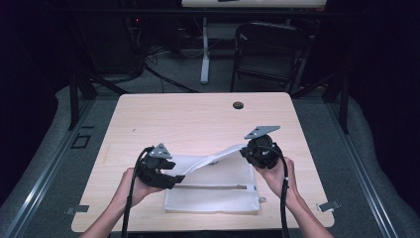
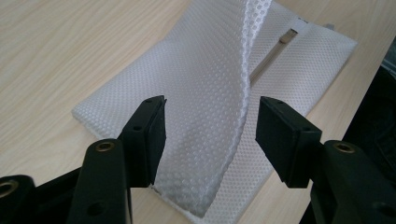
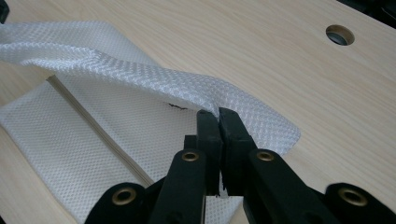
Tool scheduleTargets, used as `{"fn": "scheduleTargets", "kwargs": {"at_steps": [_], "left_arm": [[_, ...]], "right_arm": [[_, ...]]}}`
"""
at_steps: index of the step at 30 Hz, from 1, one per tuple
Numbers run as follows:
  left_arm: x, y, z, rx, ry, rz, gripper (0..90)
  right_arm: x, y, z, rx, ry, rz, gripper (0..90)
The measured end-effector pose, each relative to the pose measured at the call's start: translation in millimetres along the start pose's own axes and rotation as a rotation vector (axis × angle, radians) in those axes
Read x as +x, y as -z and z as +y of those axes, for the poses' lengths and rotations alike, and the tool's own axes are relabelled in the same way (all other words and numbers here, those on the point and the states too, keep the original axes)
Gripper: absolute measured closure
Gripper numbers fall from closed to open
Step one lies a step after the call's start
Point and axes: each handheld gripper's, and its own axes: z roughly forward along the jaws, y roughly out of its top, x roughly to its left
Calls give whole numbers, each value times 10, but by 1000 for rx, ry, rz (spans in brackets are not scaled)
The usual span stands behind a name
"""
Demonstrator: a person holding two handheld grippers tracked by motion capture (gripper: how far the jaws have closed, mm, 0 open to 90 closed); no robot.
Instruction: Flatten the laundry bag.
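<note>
1. High view: a white mesh bag lies flat on the near part of the light wooden table, its zipper running across it from side to side. One layer of the bag is lifted off the rest and stretches as a taut band from the left gripper up to the right gripper, which is raised above the bag's far right corner. Each gripper sits in one of the person's hands, and a cable trails back from each towards the near edge.

2. Left gripper view: the two black jaws stand about halfway apart. The lifted mesh strip hangs between them; the left pad sits against or just beside its edge, while the right pad is clear of it, so nothing is clamped. The flat part of the bag and its zipper lie beyond on the table.

3. Right gripper view: the jaws are pinched together on the raised corner of the mesh, the fabric folding over the pad tips. The rest of the bag lies on the table below, and a round hole shows in the tabletop farther off.
</note>
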Motion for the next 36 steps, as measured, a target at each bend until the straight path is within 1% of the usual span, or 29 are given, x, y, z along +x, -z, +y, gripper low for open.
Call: {"fn": "scheduleTargets", "kwargs": {"at_steps": [2, 3, 4, 5, 7, 8, 11, 13, 15, 17, 18, 19, 21, 23, 26, 27, 28, 30, 31, 32, 33, 34, 35, 36], "left_arm": [[14, 10, -17, -3, 4, -5, 434], [24, 11, -25, 13, 5, -12, 432], [25, 9, -33, 12, 11, -14, 412], [28, 12, -41, 20, 7, -11, 405], [28, 14, -57, 15, 9, -18, 391], [27, 20, -62, 17, 5, -14, 380], [21, 36, -91, -3, -4, -29, 340], [18, 39, -104, -5, -7, -41, 291], [11, 41, -107, -3, -14, -30, 257], [13, 44, -109, -9, -12, -27, 257], [9, 48, -109, -12, -15, -23, 258], [6, 56, -112, -14, -15, -37, 258], [-10, 73, -117, -25, -22, -33, 256], [-17, 96, -124, -36, -13, -35, 252], [-26, 130, -134, -52, -16, -27, 239], [-25, 131, -134, -45, -29, -29, 239], [-31, 127, -137, -46, -26, -35, 233], [-46, 112, -140, -29, -42, -8, 234], [-46, 100, -142, -21, -47, 20, 236], [-38, 80, -144, -20, -44, 48, 248], [-22, 57, -146, -21, -41, 60, 273], [4, 28, -148, -30, -38, 83, 288], [23, 16, -148, -37, -35, 92, 316], [48, 8, -147, -55, -29, 96, 363]], "right_arm": [[-11, -8, 15, -2, -3, -3, 885], [-17, -12, 24, 2, -3, -1, 885], [-21, -19, 30, -1, -6, 0, 885], [-22, -21, 34, -1, -7, -1, 885], [-27, -35, 42, -4, -10, -3, 885], [-32, -39, 47, -3, -12, -3, 885], [-41, -58, 57, -3, -19, -5, 885], [-48, -66, 62, -3, -21, -2, 885], [-51, -81, 67, 0, -21, -2, 885], [-53, -96, 69, -5, -30, 0, 885], [-59, -93, 76, 1, -26, -2, 885], [-61, -93, 82, 1, -26, -3, 885], [-66, -88, 96, -1, -30, -6, 885], [-75, -91, 112, -7, -36, -8, 885], [-91, -97, 142, -2, -34, -8, 885], [-95, -102, 148, -3, -35, -6, 885], [-101, -107, 154, 1, -34, -10, 885], [-118, -121, 158, 1, -41, -6, 885], [-127, -123, 159, -1, -45, -10, 884], [-136, -128, 159, -2, -50, -8, 885], [-145, -131, 157, -5, -55, -5, 885], [-155, -130, 161, 2, -53, -4, 885], [-161, -137, 164, -2, -57, -8, 885], [-166, -137, 167, -2, -57, -9, 885]]}}
